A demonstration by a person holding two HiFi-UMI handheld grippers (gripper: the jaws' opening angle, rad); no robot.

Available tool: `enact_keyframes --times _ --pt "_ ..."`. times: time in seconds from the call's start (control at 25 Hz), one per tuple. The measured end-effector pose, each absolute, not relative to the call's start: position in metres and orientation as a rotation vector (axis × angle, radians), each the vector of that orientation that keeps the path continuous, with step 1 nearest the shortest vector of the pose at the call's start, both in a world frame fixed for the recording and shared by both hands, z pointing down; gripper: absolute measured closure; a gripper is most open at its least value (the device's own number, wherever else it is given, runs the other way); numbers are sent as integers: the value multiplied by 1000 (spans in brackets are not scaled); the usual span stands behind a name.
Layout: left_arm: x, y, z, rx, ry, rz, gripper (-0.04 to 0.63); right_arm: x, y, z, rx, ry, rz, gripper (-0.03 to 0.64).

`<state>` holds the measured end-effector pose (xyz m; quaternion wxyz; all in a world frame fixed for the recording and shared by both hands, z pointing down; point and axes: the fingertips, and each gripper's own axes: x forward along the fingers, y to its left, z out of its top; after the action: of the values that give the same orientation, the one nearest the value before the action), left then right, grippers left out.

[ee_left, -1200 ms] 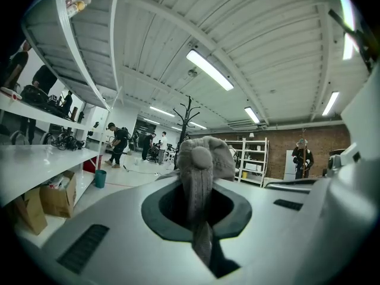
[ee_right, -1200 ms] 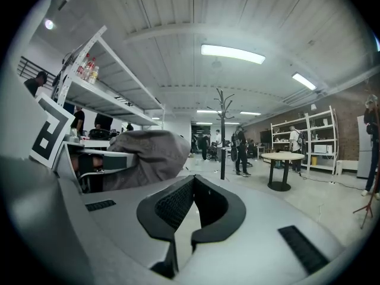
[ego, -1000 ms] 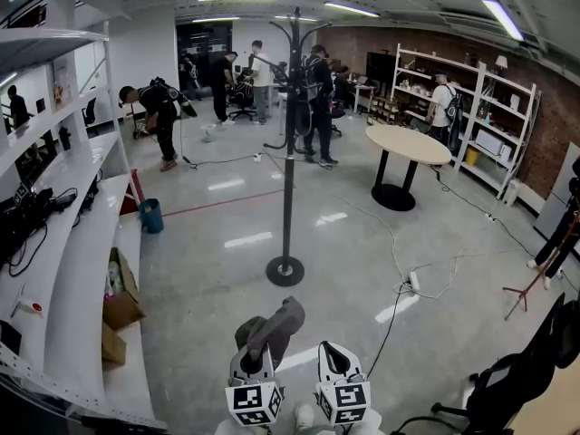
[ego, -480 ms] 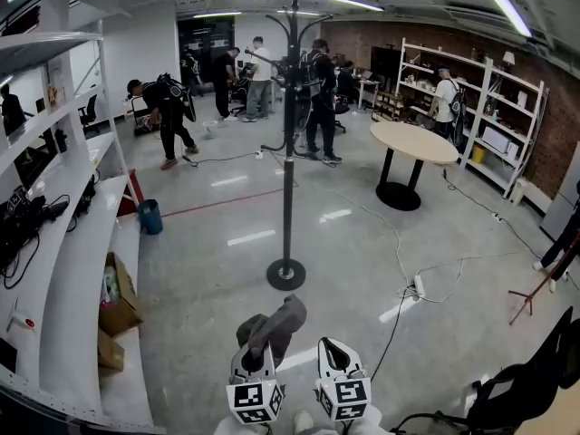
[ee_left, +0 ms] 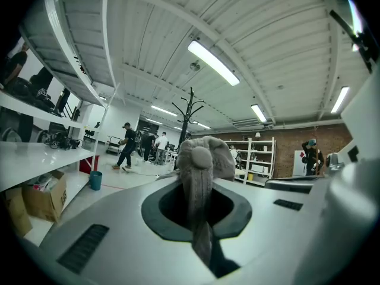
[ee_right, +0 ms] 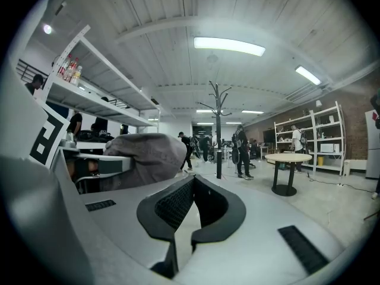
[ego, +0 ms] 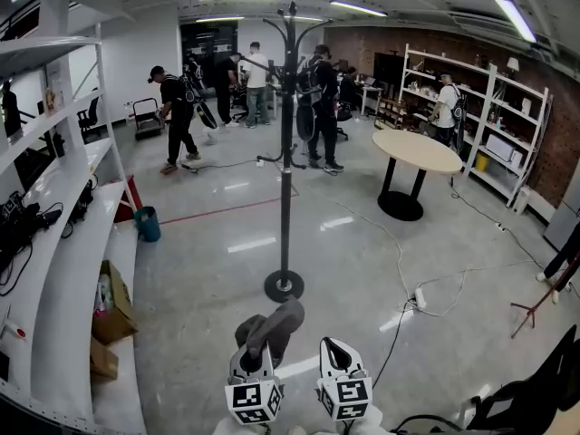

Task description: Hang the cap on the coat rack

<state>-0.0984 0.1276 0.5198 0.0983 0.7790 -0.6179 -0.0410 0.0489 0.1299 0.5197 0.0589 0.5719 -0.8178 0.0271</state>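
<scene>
Two grippers sit low at the near edge of the head view, side by side, both pointing ahead over the glossy grey floor [ego: 208, 270]. The left gripper [ego: 256, 359] has its jaws clamped on the cap [ego: 272, 324], which is made of grey fabric. In the left gripper view a fold of the cloth is pinched between the pads and runs down the slot, while the crown with its top button bulges up and forward past the jaw tips. In the head view the cap rises out of those jaws and leans rightward, toward the right gripper [ego: 337, 356], though whether it touches that gripper cannot be told. The right gripper's jaws are drawn together with nothing between them, and its own view shows the cap just beside it on the left. The coat rack [ego: 286, 152] stands upright on its round base ahead of both grippers, well apart from the cap, with a round table [ego: 417, 150] further off to its right
</scene>
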Motion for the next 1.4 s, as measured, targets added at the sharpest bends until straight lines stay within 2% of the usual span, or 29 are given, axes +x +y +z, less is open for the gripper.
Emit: enact_keyframes --times 1.4 --pt "-89 18 526 2283 -1847 -109 584 82 21 537 1789 -2450 147 607"
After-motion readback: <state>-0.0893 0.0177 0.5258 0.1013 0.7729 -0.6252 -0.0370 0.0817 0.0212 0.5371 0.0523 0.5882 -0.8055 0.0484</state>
